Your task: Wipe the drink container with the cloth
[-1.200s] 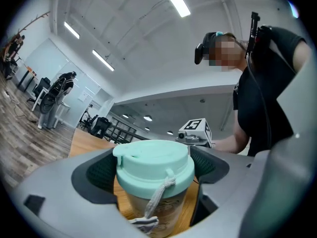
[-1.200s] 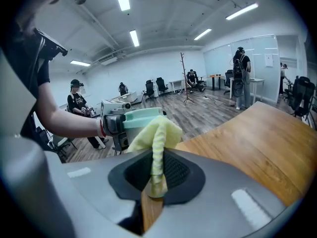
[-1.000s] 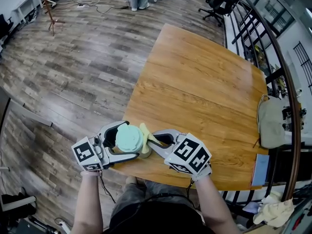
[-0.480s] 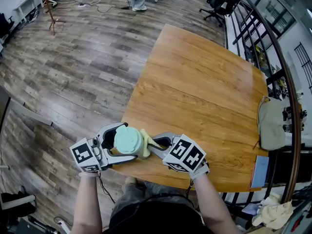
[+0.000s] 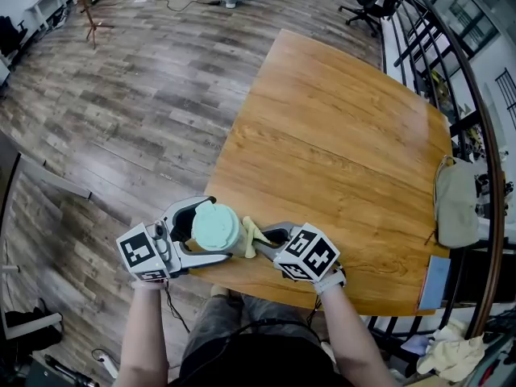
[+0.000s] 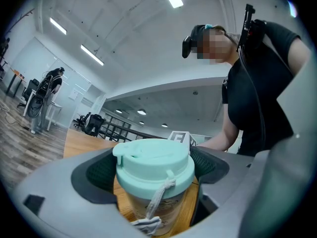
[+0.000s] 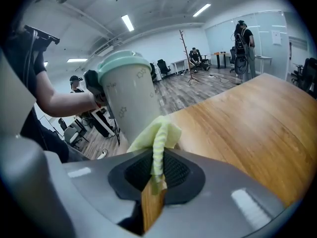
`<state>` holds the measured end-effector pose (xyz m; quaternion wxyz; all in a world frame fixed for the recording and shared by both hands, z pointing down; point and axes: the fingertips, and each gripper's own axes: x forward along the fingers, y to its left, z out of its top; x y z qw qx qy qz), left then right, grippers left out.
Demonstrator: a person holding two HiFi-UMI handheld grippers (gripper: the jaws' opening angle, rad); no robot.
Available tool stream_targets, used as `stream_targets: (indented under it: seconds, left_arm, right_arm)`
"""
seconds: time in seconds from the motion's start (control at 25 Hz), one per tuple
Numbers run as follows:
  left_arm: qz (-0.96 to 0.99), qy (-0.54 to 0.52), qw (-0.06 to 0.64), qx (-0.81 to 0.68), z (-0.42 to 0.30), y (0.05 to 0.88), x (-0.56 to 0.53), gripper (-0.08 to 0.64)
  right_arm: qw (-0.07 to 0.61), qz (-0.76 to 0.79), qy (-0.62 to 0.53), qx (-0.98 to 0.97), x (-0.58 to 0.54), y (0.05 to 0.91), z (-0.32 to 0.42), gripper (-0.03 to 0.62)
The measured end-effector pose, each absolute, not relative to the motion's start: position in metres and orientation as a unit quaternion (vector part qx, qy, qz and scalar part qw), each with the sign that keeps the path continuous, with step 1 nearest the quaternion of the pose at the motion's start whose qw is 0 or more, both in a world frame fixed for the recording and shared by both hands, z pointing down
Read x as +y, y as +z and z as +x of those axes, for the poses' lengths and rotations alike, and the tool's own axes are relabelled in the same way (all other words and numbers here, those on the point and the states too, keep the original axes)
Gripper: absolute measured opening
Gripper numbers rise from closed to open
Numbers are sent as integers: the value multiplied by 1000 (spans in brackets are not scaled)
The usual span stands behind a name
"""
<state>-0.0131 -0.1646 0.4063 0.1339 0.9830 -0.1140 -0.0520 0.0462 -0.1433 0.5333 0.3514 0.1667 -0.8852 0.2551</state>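
Two grippers, both busy at the table's near edge, by its left corner. Left gripper has its jaws closed round the cup, which is upright with a mint lid on and a white cord hanging off it. Right gripper is pinched tight on a yellow cloth, bunched end sitting against the cup's side, low down. Print on the cup is just faint little marks, can't read any of it.
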Motion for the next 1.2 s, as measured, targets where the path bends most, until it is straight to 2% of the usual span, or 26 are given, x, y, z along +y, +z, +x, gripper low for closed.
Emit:
stream_targets:
  seconds: [0.52,1.2]
  left_arm:
    - [988,-29,122,-87,11,404,-154,445]
    - [969,39,92,-227,41,410,-145,445]
  right_arm:
    - [365,192,281,-867,-128,560,56,42]
    - [301,273,264,-875,-103,509,80,42]
